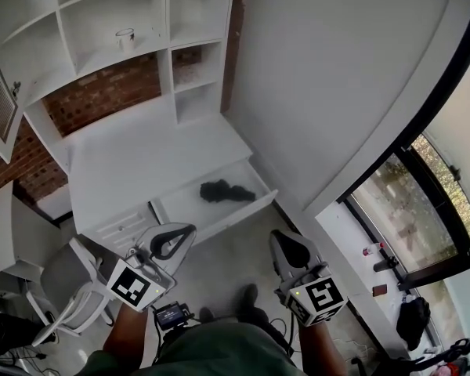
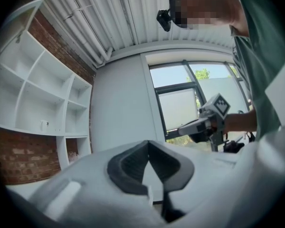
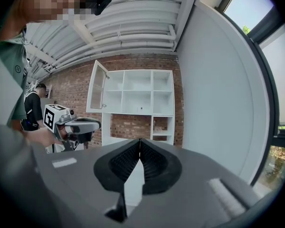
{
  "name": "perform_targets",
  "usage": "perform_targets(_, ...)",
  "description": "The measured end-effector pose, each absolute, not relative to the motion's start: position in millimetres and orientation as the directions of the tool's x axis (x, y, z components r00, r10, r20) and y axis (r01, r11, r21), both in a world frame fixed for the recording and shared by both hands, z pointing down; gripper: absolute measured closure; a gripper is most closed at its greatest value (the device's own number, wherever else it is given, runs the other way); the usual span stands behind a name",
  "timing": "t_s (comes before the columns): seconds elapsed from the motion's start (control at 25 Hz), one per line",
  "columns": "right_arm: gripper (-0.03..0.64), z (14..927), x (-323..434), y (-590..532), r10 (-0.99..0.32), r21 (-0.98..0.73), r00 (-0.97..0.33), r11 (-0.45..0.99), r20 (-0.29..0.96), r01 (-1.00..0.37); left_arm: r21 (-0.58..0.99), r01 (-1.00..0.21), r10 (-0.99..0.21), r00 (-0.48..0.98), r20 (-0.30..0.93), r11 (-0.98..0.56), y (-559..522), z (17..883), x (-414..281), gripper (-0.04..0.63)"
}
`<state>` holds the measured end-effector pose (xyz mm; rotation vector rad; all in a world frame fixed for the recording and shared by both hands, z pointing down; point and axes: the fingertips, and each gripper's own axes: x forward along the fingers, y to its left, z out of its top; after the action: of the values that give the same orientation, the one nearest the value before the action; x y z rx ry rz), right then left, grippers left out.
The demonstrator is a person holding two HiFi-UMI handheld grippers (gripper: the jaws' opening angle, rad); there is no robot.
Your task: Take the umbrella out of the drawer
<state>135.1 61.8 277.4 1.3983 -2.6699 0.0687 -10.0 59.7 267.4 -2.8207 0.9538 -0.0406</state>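
**Umbrella position relative to the tongs before the reach**

In the head view the umbrella lies inside the open drawer, which is pulled out from under the white table. It rests on the drawer floor, towards the right half. It shows only as a dark, bunched shape, so read its long axis with care. It appears to run along the drawer's length, roughly from 9 o'clock to 3 o'clock, with the right end sitting a little lower in the frame.

Both tongs are short of the drawer front and well apart from the umbrella.

- The left tongs have the umbrella at about 1 o'clock.
- The right tongs have it at about 11 o'clock.

Neither is clearly nearer. The left tongs face the umbrella's left end and the right tongs face its right end.

Each gripper view shows its jaws closed tip to tip with nothing between them.

Expect to part the jaws before reaching in. A grip taken across the long axis, rather than along it, is likely to seat best.
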Motion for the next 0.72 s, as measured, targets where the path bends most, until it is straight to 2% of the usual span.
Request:
perform_targets(0.28,0.611,279.3,135.1,19.3,-0.776,0.004,-0.618,0.623,0.127,-0.782,-0.17,-0.648,-0.656,0.755,-0.012,-0.743,28.6,266.6,-9.1,0.595)
perform_targets(0.48,0.609,272.3,141.6,-13.9,-0.728,-0.035,-0.681,0.68,0.078,-0.732,-0.176,-0.68,-0.691,0.723,0.001,-0.712,0.7,266.6,4.5,0.595)
perform_targets(0.72,0.611,286.7,172.8,-61.0,-0.698,-0.041,-0.706,0.707,0.119,-0.706,-0.167,-0.717,-0.73,0.682,0.027,-0.676,-37.5,275.2,33.2,0.595)
